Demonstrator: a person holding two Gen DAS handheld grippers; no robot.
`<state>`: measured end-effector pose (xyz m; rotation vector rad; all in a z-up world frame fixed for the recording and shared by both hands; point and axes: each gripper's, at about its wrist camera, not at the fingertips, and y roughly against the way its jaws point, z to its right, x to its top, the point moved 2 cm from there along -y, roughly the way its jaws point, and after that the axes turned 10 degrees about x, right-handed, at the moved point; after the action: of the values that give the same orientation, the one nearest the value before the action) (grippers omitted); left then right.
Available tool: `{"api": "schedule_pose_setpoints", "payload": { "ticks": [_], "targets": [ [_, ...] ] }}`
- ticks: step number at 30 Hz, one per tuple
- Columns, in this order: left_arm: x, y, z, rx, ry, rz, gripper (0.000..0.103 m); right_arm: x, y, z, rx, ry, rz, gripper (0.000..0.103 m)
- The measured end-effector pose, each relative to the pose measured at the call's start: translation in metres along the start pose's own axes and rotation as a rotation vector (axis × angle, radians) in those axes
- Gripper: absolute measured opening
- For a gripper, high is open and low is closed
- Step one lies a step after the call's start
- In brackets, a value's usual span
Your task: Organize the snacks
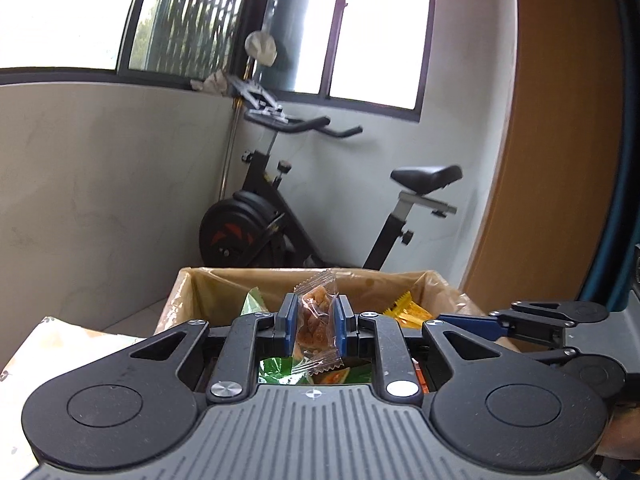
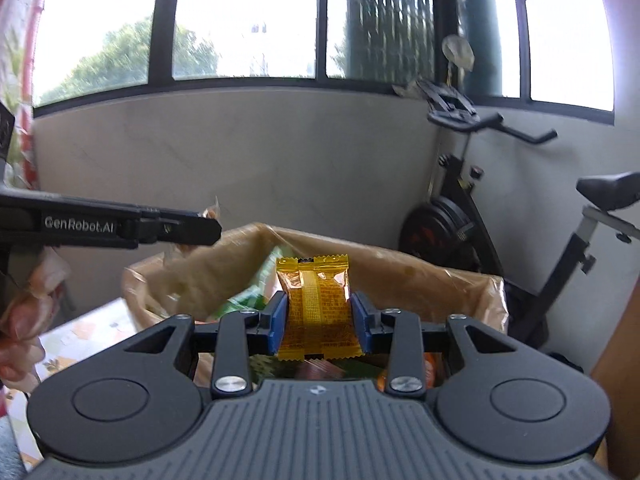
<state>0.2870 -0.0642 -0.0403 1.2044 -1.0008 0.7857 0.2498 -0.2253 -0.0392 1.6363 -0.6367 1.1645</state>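
Note:
My left gripper [image 1: 315, 326] is shut on a clear packet of brown dried fruit [image 1: 314, 320], held upright above a cardboard box [image 1: 176, 300] lined with clear plastic. Green and yellow snack packets [image 1: 408, 312] lie inside the box. My right gripper [image 2: 320, 316] is shut on a yellow wrapped snack [image 2: 314, 304], also held upright over the same box [image 2: 400, 264]. In the right wrist view the left gripper's finger [image 2: 180, 230] reaches in from the left edge, above the box's left side. The right gripper's arm [image 1: 552, 320] shows at the right of the left wrist view.
A black exercise bike [image 1: 280, 216] stands behind the box against a white wall under wide windows. A patterned table surface [image 1: 52, 344] lies left of the box. A wooden panel [image 1: 560, 160] rises on the right. A person's hand [image 2: 20, 332] shows at the left edge.

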Motion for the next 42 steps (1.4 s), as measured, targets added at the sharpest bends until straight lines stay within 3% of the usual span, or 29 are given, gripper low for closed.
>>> {"api": "schedule_pose_setpoints", "payload": {
  "ticks": [16,18,20,21,23,28,31,38,42],
  "targets": [
    [-0.018,-0.031,-0.003,0.033,-0.035,-0.107,0.024,-0.024,-0.020,0.015,-0.008,-0.046,-0.119,0.037],
    [-0.018,-0.032,-0.005,0.039,-0.033,-0.117,0.036,-0.024,-0.020,0.016,-0.009,-0.065,-0.124,0.038],
    [-0.017,-0.030,-0.008,0.043,-0.021,-0.116,0.061,-0.022,-0.019,0.017,-0.010,-0.070,-0.130,0.039],
    [-0.017,-0.029,-0.009,0.042,-0.011,-0.113,0.064,-0.022,-0.018,0.016,-0.011,-0.066,-0.133,0.039],
    [-0.015,-0.026,-0.013,0.035,0.006,-0.114,0.073,-0.021,-0.017,0.015,-0.015,-0.056,-0.136,0.044],
    [-0.009,-0.018,-0.019,0.078,0.027,-0.117,0.090,-0.017,-0.007,0.013,-0.022,-0.060,-0.117,0.073],
    [-0.007,-0.011,-0.023,0.098,0.038,-0.114,0.092,-0.013,-0.001,0.011,-0.036,-0.074,-0.100,0.087],
    [-0.002,0.010,-0.027,0.141,0.038,-0.097,0.096,-0.002,0.019,0.005,-0.061,-0.127,-0.052,0.103],
    [-0.001,0.023,-0.028,0.167,0.033,-0.090,0.096,0.005,0.032,-0.002,-0.074,-0.146,-0.020,0.103]
  ]
}}
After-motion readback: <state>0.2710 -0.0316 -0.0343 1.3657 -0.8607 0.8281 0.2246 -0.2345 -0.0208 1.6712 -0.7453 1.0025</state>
